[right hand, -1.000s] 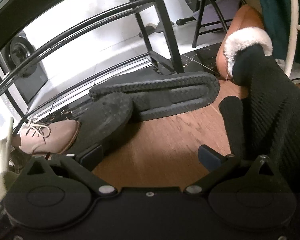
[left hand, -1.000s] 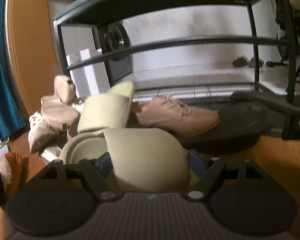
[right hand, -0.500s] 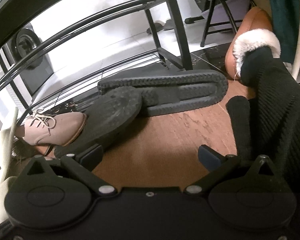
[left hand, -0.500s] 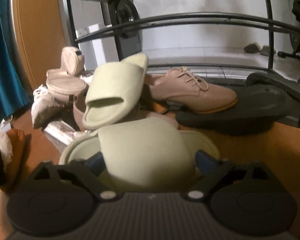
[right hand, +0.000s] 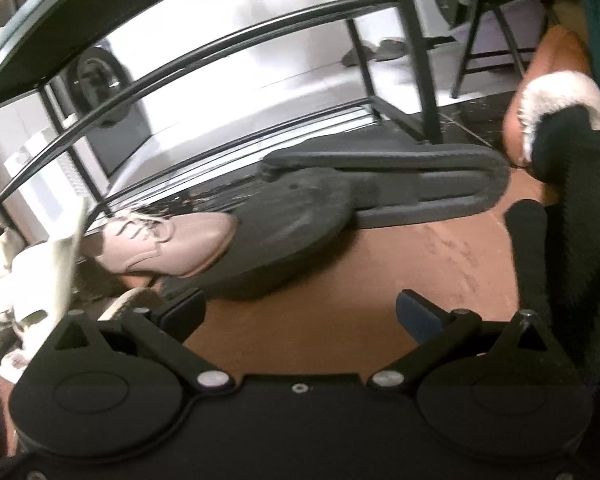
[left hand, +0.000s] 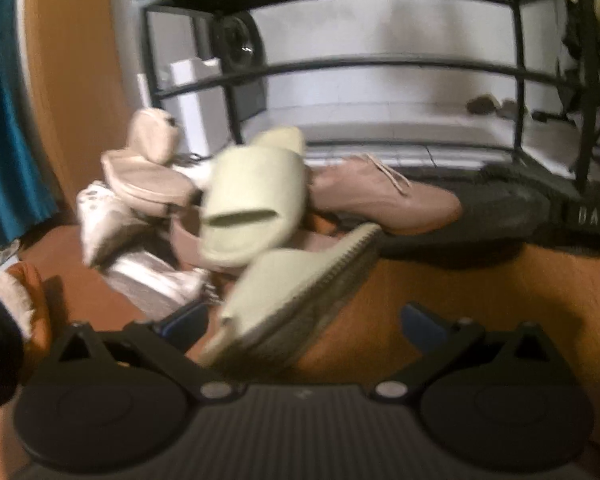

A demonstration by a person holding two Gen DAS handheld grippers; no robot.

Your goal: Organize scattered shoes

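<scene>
A pale green slide sandal [left hand: 288,300] lies tilted on its side between the open fingers of my left gripper [left hand: 304,320], not clamped. Its mate [left hand: 252,200] leans on the shoe pile behind it. A pink lace-up shoe [left hand: 384,200] lies in front of the black metal shoe rack [left hand: 380,68]; it also shows in the right wrist view [right hand: 168,244]. My right gripper [right hand: 300,316] is open and empty over the wooden floor, with two black slides [right hand: 300,224] lying soles up just beyond it.
Beige and white shoes [left hand: 148,184] are piled at the rack's left end. A brown fur-lined slipper [right hand: 552,96] on a black-socked foot stands at the right. A folding chair [right hand: 496,20] stands behind the rack. A wooden panel and teal curtain [left hand: 4,120] are at left.
The green sandal was clamped in my left gripper; the fingers have opened and it has tipped onto its side. The right gripper has shifted slightly, still open.
</scene>
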